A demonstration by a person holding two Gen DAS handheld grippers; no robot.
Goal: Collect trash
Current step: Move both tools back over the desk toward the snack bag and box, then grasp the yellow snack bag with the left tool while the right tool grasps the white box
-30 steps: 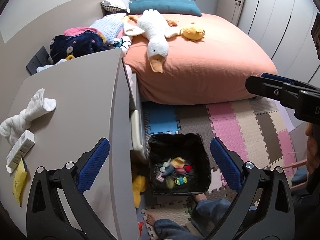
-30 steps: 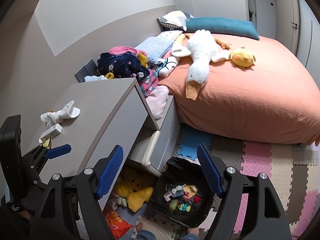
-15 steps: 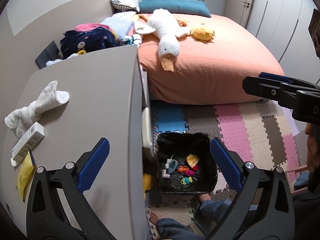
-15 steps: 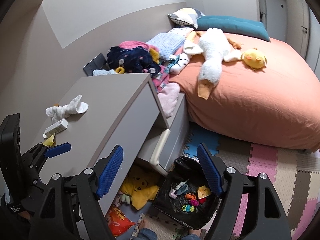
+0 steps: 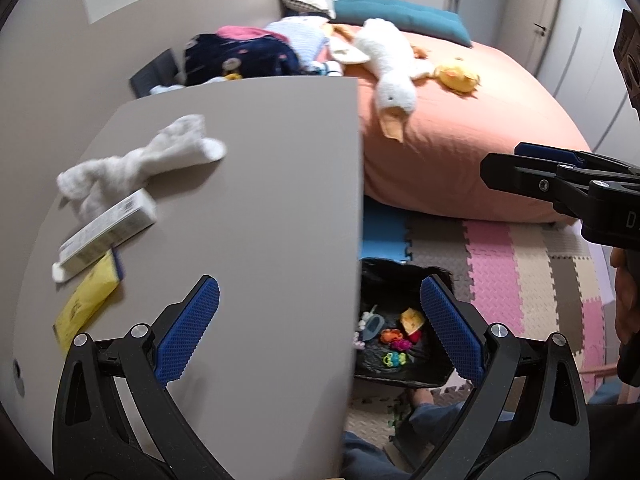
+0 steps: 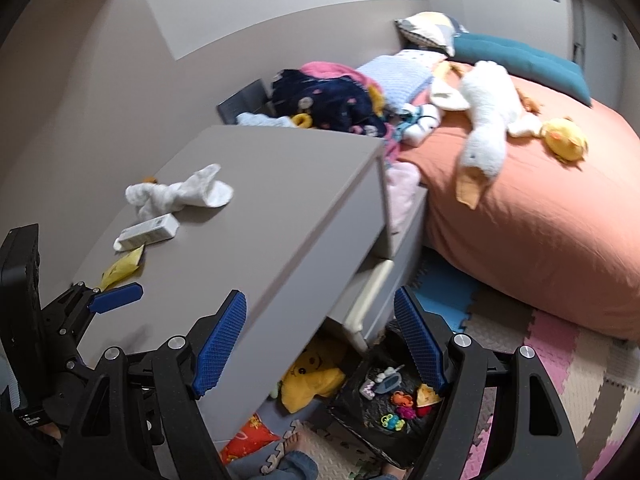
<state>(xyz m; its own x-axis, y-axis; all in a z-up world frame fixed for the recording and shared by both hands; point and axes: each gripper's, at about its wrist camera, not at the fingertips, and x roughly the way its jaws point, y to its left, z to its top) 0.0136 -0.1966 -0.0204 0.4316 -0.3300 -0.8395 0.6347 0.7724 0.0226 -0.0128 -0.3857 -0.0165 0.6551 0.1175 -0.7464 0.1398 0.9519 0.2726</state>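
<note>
A black-lined bin point(image 5: 400, 354) with several colourful scraps stands on the floor below the dresser; it also shows in the right wrist view point(image 6: 390, 412). On the grey dresser top point(image 5: 260, 200) lie a yellow wrapper point(image 5: 86, 304), a white box point(image 5: 108, 232) and a white crumpled cloth point(image 5: 136, 168); in the right wrist view these are the wrapper point(image 6: 122, 266), box point(image 6: 148, 232) and cloth point(image 6: 180, 194). My left gripper point(image 5: 316, 330) is open and empty over the dresser's front edge. My right gripper point(image 6: 320, 348) is open and empty above the bin.
An orange bed point(image 6: 540, 216) carries a white goose plush point(image 6: 484, 128), a yellow duck plush point(image 6: 564, 140) and a pile of clothes point(image 6: 332, 100). A lower drawer point(image 6: 368, 300) stands open. A yellow plush point(image 6: 312, 376) and red packet point(image 6: 248, 440) lie on the foam mats point(image 5: 520, 264).
Both grippers have swung left toward the dresser top. The wrapper, box and cloth now sit nearer the centre of both views; the bin has shifted right. Both stay open.
</note>
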